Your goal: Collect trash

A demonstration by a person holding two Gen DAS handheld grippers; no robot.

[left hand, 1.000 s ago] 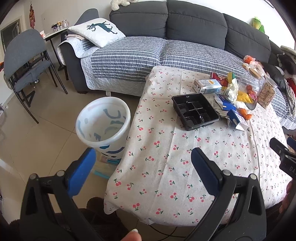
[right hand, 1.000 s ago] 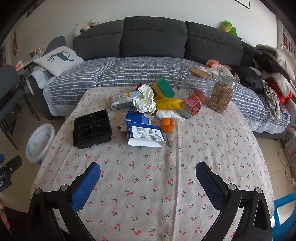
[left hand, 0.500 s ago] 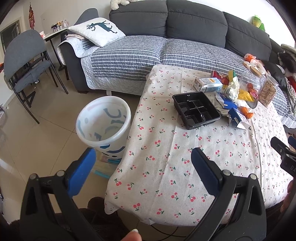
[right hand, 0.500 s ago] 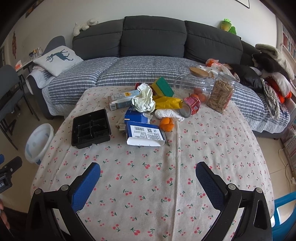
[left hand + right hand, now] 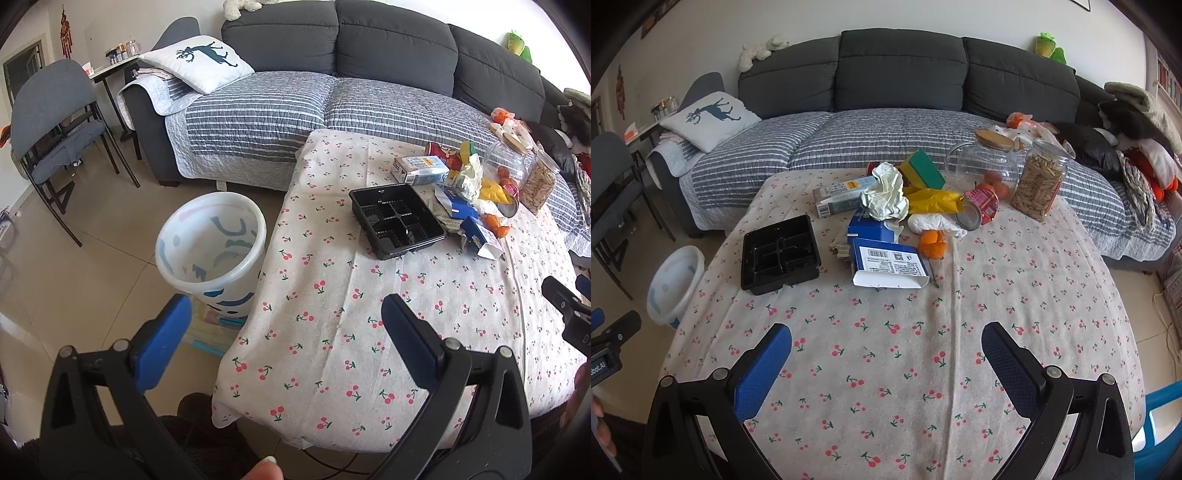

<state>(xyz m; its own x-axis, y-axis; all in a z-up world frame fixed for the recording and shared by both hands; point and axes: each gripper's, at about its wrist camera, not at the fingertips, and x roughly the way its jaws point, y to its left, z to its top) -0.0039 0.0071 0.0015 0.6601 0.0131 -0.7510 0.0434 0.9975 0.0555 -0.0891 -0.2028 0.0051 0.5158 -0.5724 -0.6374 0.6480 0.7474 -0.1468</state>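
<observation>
- Grey sofa (image 5: 901, 85) with a striped quilt runs behind the bench (image 5: 923, 350), which wears a cherry-print cloth.
- Trash lies in a cluster at the bench's far middle: a black compartment tray (image 5: 780, 254) to the left, a blue-and-white carton (image 5: 888, 264) just beside it, crumpled paper (image 5: 886, 192), a tipped red can (image 5: 977, 208) and orange peel (image 5: 932, 243).
- Two glass jars (image 5: 1038, 181) stand at the far right of the pile.
- On the floor, just beside the bench's left edge, stands a white bin (image 5: 210, 245).
- Left tongs (image 5: 282, 328) hang spread wide and empty over the bench's near-left corner.
- Right tongs (image 5: 886, 354) likewise gape empty above bare cloth, well short of the trash.
</observation>
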